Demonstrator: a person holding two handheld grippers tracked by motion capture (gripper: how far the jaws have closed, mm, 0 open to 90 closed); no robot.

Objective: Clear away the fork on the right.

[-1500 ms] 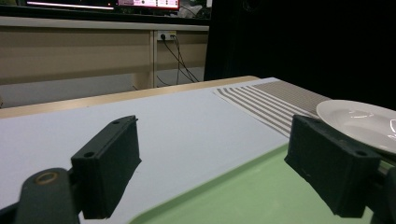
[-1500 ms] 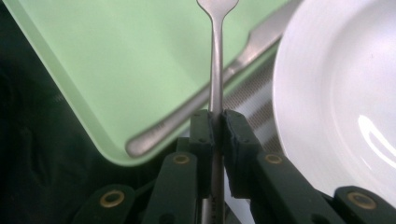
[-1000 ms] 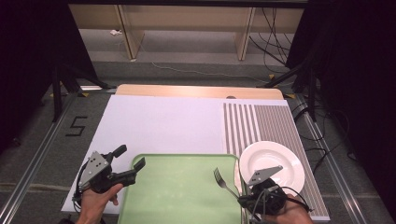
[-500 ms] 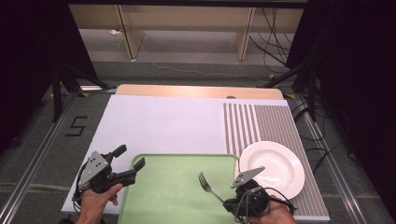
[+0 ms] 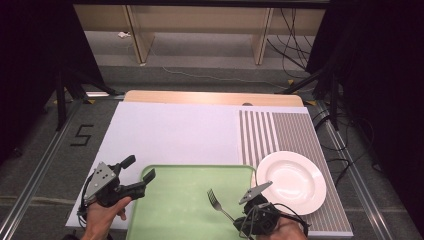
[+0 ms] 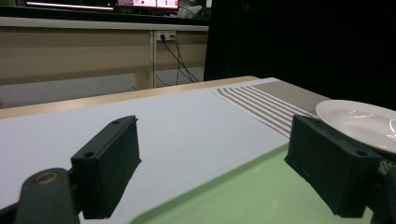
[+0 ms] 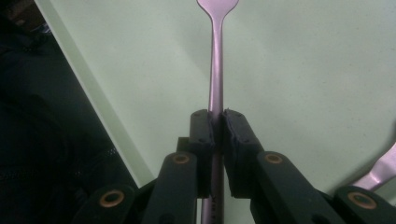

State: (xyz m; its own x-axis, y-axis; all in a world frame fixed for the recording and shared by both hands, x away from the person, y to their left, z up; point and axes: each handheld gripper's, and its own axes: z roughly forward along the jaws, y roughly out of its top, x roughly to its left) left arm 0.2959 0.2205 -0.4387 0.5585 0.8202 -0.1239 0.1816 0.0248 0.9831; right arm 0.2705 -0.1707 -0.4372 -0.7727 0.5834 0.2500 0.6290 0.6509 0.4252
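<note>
My right gripper (image 5: pixel 239 219) (image 7: pixel 217 116) is shut on the handle of a metal fork (image 5: pixel 218 203) (image 7: pixel 216 70), whose tines point away over the green tray (image 5: pixel 180 210) (image 7: pixel 299 84). The fork hangs over the tray's right half. At the tray's left edge my left gripper (image 5: pixel 138 173) (image 6: pixel 224 163) stands open, one jaw over the white mat, the other over the tray's left rim, nothing between them. A white plate (image 5: pixel 291 182) (image 6: pixel 369 123) lies right of the tray on the striped mat.
The white mat (image 5: pixel 170 135) covers the table's left and middle, the striped mat (image 5: pixel 280 130) its right. A second metal handle (image 7: pixel 380 172) shows at the lower right of the right gripper view. Beyond the table lie cables and wooden shelf legs.
My right gripper has carried the fork leftward from beside the plate to over the tray's right half, a little lower. The left gripper has stayed where it was.
</note>
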